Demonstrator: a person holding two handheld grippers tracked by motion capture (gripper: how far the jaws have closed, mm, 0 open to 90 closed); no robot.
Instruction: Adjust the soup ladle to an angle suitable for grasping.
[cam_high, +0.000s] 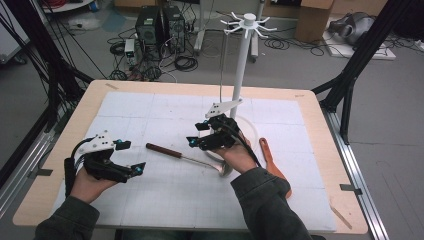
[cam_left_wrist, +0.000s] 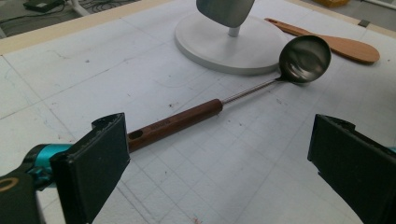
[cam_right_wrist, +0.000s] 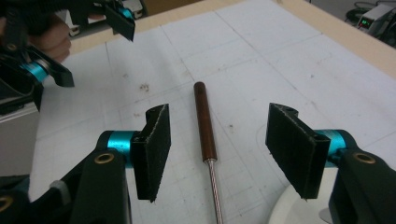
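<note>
The ladle is laid flat on the white gridded mat near the middle of the table, its brown wooden handle pointing left and its steel bowl resting to the right, just beside the round base of the white hanging stand; the handle is seen directly between the jaws of the right gripper, which are spread wide above it and hold nothing; that placement is judged to be a line-up for closing on the handle near its metal shaft. The left gripper is held off to the left, well apart from the ladle, its jaws likewise spread wide and empty; it is probably kept back so that the reach is left free. A wooden spatula is laid to the right of the stand's base, near the right forearm. The stand's hooks at the top are bare, so hanging is judged not yet done. The mat is scuffed and speckled and is bordered by the pale wooden table edge; beyond the far edge, computer towers, coiled cables and cardboard boxes are seen on a grey floor.
</note>
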